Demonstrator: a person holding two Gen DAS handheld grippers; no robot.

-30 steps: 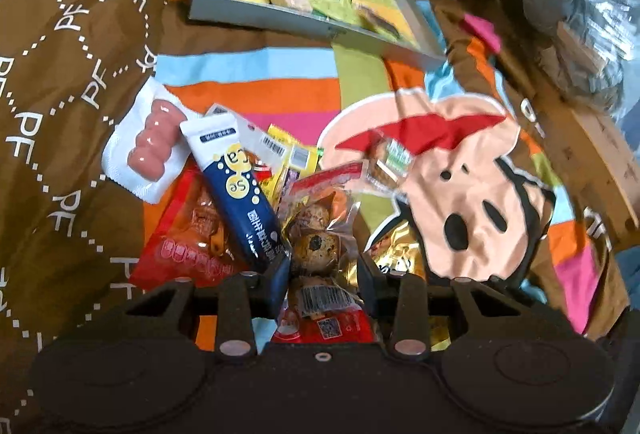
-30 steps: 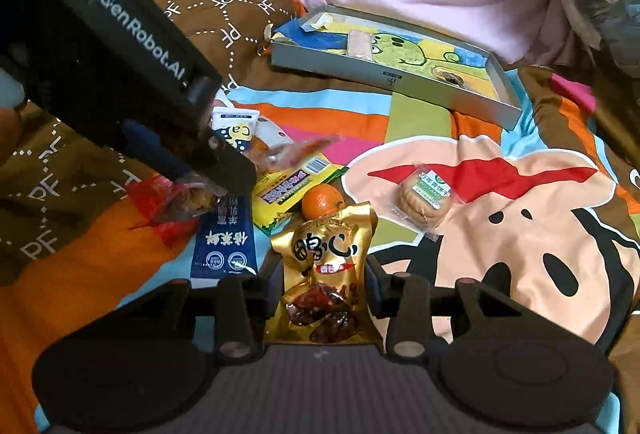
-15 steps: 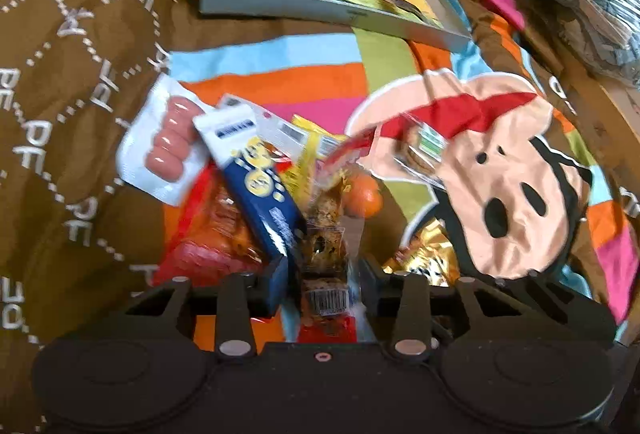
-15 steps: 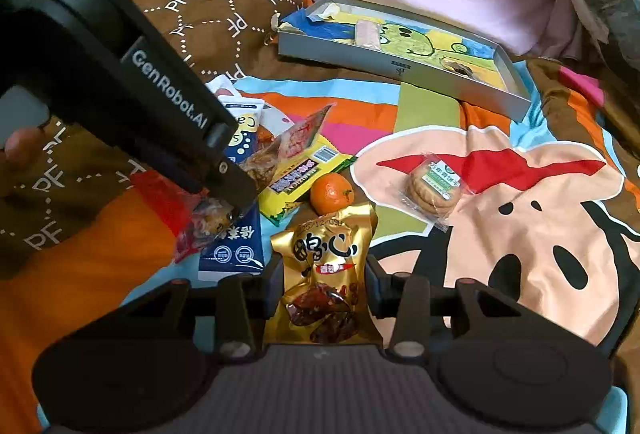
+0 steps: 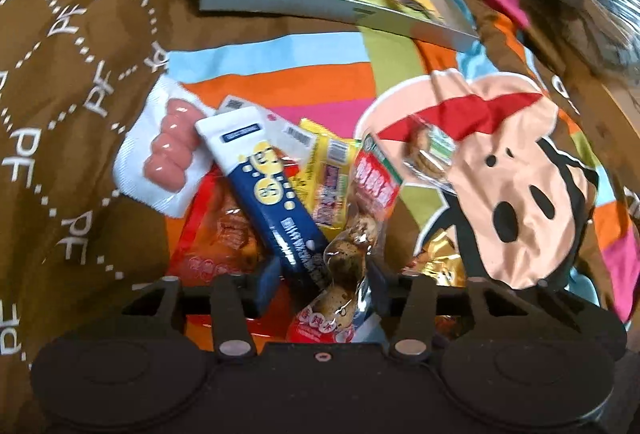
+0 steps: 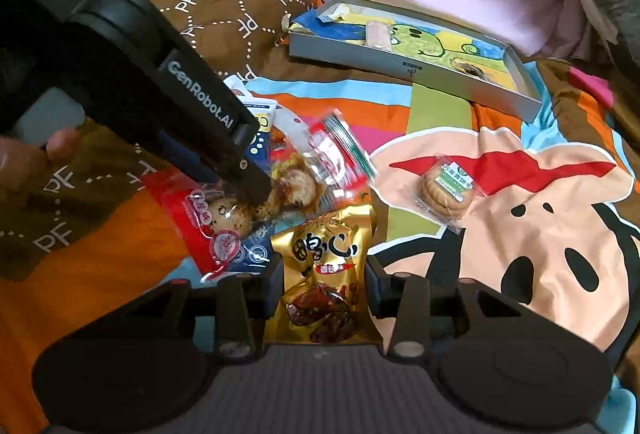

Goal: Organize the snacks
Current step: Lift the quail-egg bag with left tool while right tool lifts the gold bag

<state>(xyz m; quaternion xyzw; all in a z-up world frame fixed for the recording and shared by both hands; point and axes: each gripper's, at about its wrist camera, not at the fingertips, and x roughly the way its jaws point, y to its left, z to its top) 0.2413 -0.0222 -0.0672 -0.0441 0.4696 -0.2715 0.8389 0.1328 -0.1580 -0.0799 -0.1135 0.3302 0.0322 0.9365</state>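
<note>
A clear red-edged packet of speckled eggs [image 5: 344, 266] hangs between the jaws of my left gripper [image 5: 322, 282]. The jaws are opening, and the left pad stands off the packet. In the right wrist view one left finger [image 6: 256, 189] lies across the egg packet [image 6: 288, 189]. My right gripper [image 6: 324, 282] is shut on a gold snack packet [image 6: 324, 274], just above the blanket. A grey shallow box [image 6: 400, 61] with a cartoon lining and two snacks inside lies at the back; its wall [image 5: 320, 1] also shows in the left wrist view.
Under the left gripper lie a blue-and-white packet [image 5: 272, 201], a pink sausage pack [image 5: 168, 153], a red packet [image 5: 216, 234] and a yellow one [image 5: 328, 185]. A biscuit packet [image 6: 444, 189] rests on the cartoon blanket. A person's hand [image 6: 24, 161] holds the left gripper. Brown quilt on the left.
The left gripper carried the egg packet up and toward the right gripper, covering the orange. Its jaws have widened and the packet now leans on the right finger. The right gripper kept still.
</note>
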